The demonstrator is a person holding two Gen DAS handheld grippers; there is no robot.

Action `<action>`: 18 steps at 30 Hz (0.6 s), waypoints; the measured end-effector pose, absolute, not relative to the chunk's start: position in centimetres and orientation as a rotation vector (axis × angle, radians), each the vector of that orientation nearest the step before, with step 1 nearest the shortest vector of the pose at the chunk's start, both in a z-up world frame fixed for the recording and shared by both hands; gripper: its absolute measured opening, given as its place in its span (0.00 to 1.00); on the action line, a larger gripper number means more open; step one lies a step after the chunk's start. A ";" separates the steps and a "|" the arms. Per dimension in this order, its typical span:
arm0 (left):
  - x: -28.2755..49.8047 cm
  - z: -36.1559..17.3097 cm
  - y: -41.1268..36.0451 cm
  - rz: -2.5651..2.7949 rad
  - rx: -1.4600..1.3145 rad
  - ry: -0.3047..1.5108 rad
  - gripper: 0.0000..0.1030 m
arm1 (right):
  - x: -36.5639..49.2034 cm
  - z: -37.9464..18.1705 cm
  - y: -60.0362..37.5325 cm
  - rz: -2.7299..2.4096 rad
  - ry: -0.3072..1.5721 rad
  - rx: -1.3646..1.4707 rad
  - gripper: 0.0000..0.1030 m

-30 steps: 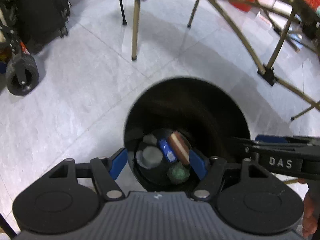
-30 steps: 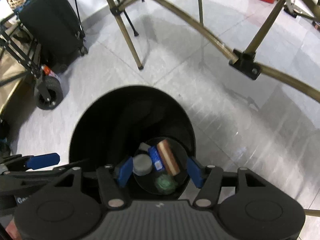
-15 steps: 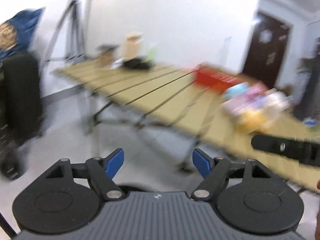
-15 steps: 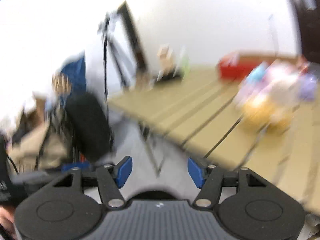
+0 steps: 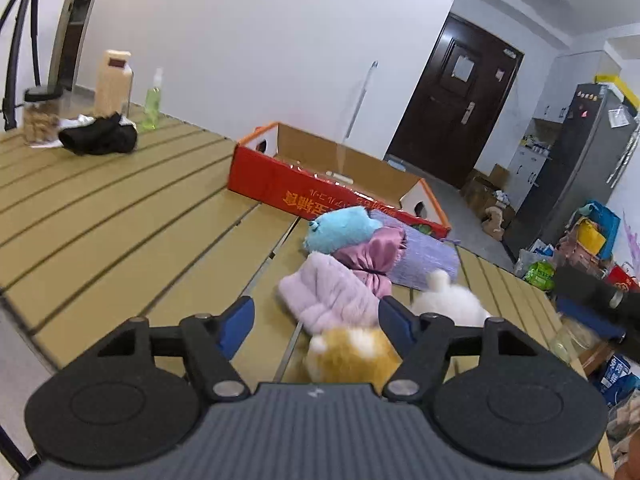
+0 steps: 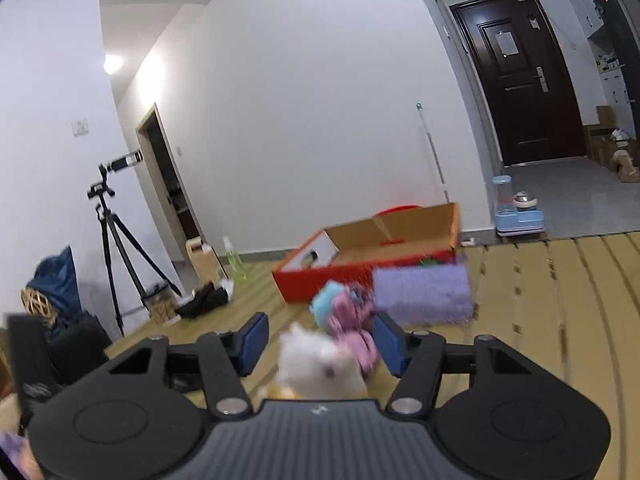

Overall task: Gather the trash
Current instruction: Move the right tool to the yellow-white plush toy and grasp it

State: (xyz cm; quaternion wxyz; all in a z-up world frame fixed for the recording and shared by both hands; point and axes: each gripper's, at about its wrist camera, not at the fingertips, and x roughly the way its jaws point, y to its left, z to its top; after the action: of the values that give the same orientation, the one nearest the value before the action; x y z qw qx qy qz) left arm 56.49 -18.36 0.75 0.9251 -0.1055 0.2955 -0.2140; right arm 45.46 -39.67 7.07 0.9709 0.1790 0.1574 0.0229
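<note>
Slatted tan table (image 5: 120,208) in a white-walled room; dark door (image 5: 452,100) at the back.

On the table: red cardboard box (image 5: 320,196), open top, near the middle of the far edge. Just in front of it a cluster of soft toys: blue one (image 5: 340,234), pink bow (image 5: 372,256), lilac block (image 5: 424,256), pale pink one (image 5: 328,296), white one (image 5: 448,300), orange-and-white one (image 5: 352,356). Black cloth (image 5: 98,140), jar (image 5: 38,116), beige bottle (image 5: 114,80) and green spray bottle (image 5: 152,100) at the far left corner. No trash can be made out among these things.

Left view only: refrigerator (image 5: 576,160), bags on the floor at right. Right view only: tripod (image 6: 116,248), blue water dispenser (image 6: 516,212) on the floor.

Left gripper (image 5: 316,320): tilted down over the toys, jaws have just been closing, part open, nothing between them. Right gripper (image 6: 320,340): nearer level, jaws have just been closing, part open, empty.
</note>
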 end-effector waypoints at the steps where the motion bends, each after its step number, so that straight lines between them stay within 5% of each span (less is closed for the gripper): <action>1: 57.0 0.2 -18.8 -0.431 -0.214 0.615 0.57 | 46.4 7.0 -39.8 0.052 0.305 0.364 0.53; 4: 57.1 -1.6 -18.8 -0.451 -0.202 0.662 0.39 | 48.8 6.1 -39.4 0.062 0.317 0.342 0.35; 6: 55.4 -2.5 -18.5 -0.477 -0.185 0.656 0.39 | 49.1 4.7 -38.3 0.071 0.404 0.328 0.26; 15: 49.1 -4.1 -16.8 -0.659 -0.077 0.616 0.49 | 41.0 0.1 -37.8 -0.005 0.470 0.351 0.28; 18: 49.7 -3.7 -16.7 -0.639 -0.078 0.594 0.55 | 40.9 0.8 -37.9 0.027 0.455 0.344 0.46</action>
State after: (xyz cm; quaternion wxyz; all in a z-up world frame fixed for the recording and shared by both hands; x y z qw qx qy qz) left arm 49.75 -16.75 -3.69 0.9055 -0.0375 0.2877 -0.3095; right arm 40.95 -37.86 0.80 0.9594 0.1699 0.2246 0.0133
